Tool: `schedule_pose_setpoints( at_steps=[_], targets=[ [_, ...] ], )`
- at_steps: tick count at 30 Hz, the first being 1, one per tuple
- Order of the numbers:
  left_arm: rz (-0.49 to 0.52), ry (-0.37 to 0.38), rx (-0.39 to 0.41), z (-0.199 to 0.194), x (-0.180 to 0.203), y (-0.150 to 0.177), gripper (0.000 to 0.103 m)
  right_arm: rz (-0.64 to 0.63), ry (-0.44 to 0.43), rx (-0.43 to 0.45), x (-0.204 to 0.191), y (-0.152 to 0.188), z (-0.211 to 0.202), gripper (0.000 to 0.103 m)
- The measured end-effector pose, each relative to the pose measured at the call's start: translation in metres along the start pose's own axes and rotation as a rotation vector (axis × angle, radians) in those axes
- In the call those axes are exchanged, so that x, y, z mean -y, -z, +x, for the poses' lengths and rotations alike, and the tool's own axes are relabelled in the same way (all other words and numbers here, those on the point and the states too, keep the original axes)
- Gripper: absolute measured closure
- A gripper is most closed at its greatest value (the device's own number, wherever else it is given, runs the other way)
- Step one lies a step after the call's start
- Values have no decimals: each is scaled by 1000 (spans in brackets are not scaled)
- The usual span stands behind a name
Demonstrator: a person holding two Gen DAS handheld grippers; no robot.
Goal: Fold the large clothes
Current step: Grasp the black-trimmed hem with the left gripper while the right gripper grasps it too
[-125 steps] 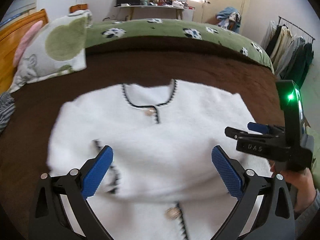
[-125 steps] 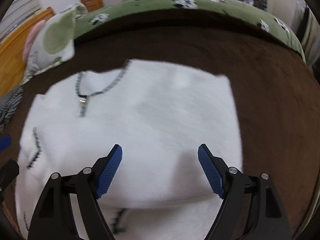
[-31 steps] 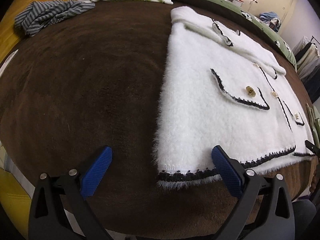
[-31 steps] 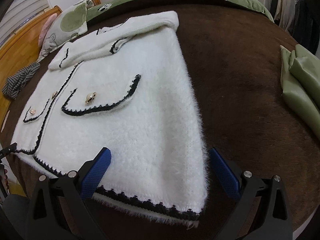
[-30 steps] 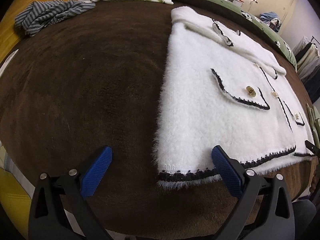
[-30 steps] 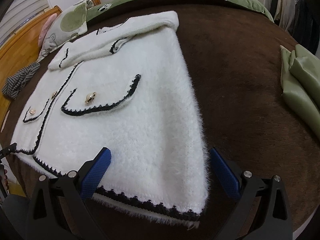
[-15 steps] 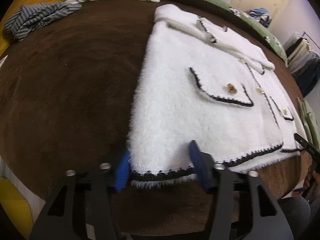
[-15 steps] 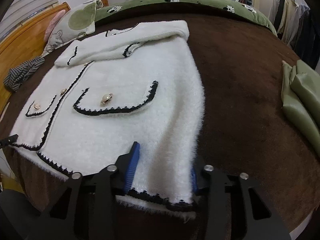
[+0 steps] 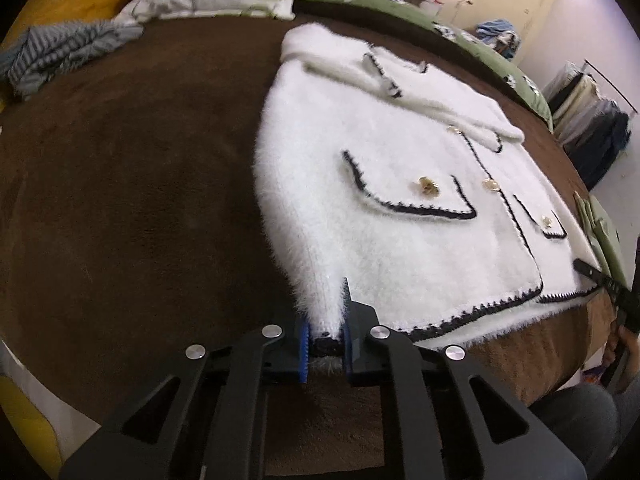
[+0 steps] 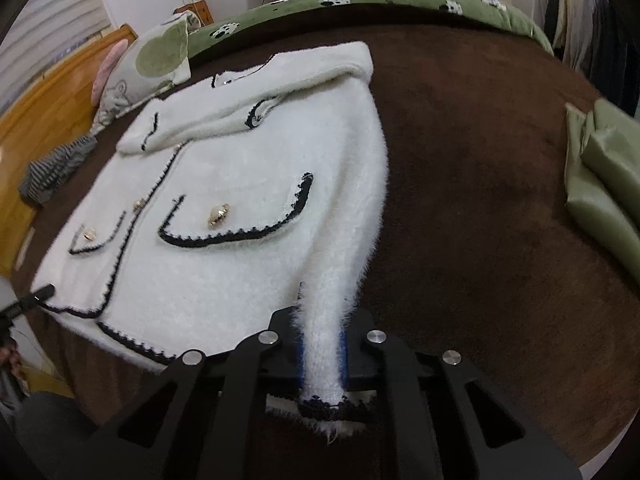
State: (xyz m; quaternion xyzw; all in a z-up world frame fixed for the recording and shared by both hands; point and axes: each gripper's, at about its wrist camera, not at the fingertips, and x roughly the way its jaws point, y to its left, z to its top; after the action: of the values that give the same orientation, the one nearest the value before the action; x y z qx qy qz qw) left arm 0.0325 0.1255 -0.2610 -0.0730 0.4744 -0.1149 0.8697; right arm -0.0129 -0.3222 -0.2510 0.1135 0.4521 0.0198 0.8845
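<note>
A brown blanket (image 9: 132,184) covers the bed, its near edge cut off behind the black gripper frames in both views. On it lies a white fluffy cardigan (image 9: 384,200), front up, black trim along hem and pockets, sleeves folded across the chest near the collar. What lies beneath the folded sleeves is hidden. A green folded cloth (image 10: 600,176) runs out of view at the right edge of the right wrist view, well apart from the cardigan. A pillow (image 10: 148,68) and a striped garment (image 9: 60,52) sit toward the headboard, the latter blurred and hard to read.

The left gripper (image 9: 325,340) is pinched on one bottom corner of the cardigan, blue pads pressed against the black-trimmed hem. The right gripper (image 10: 322,356) is clamped on the opposite bottom corner, fluffy knit bunched between its pads, the hem hanging toward the camera. Both corners appear slightly lifted off the blanket, though the fisheye bend makes that uncertain.
</note>
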Motion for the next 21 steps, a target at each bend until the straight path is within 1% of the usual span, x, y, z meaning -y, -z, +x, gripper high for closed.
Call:
schedule_pose_setpoints(
  at_steps=[6, 14, 21],
  targets=[
    [25, 20, 23, -19, -1, -4, 90, 5, -16, 10, 8, 3, -29, 94],
    [39, 17, -1, -33, -4, 1, 91, -17, -15, 8, -5, 19, -55, 94],
    [9, 27, -19, -62, -20, 26, 91, -3, -2, -23, 0, 44, -76, 94]
  ],
)
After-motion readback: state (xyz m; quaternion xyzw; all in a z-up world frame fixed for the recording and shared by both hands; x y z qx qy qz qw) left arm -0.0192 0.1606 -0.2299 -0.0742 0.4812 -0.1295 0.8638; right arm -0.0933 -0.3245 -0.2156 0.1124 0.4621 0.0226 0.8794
